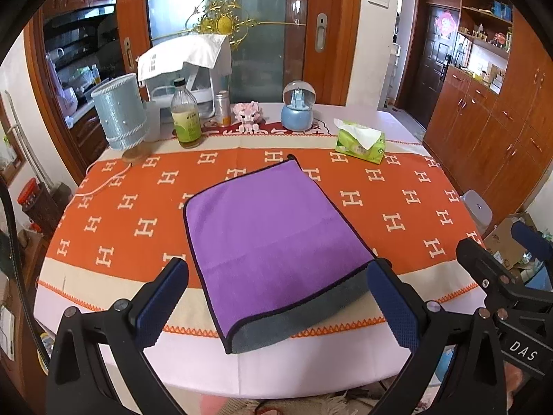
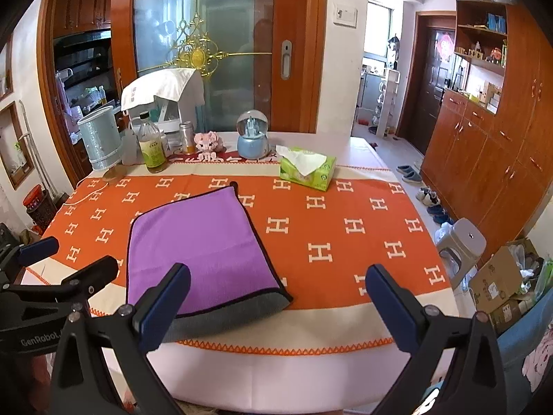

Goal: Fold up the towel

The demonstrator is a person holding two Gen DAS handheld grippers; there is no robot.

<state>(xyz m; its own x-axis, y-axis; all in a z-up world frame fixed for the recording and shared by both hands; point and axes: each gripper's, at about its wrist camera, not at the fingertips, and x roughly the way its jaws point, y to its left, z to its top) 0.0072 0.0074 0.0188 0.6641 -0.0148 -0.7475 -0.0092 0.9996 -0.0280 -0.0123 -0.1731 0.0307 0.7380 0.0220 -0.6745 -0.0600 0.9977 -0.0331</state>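
A purple towel (image 1: 269, 228) with a dark hem lies folded on the orange patterned tablecloth (image 1: 397, 207). Its grey underside shows as a strip along the near edge. My left gripper (image 1: 276, 304) is open and empty, held above the towel's near edge, its fingers to either side of it. My right gripper (image 2: 276, 307) is open and empty, just right of the towel (image 2: 197, 242), above its near right corner. The right gripper also shows at the right edge of the left wrist view (image 1: 501, 259), and the left gripper at the left edge of the right wrist view (image 2: 52, 263).
At the table's far side stand a green tissue box (image 1: 359, 141), a blue snow globe (image 1: 298, 110), a pink toy (image 1: 247, 112), a bottle (image 1: 186, 114), a can (image 1: 222, 103) and a pale blue lamp (image 1: 121, 117). A stool (image 2: 461, 245) and cardboard boxes (image 2: 497, 276) stand right of the table.
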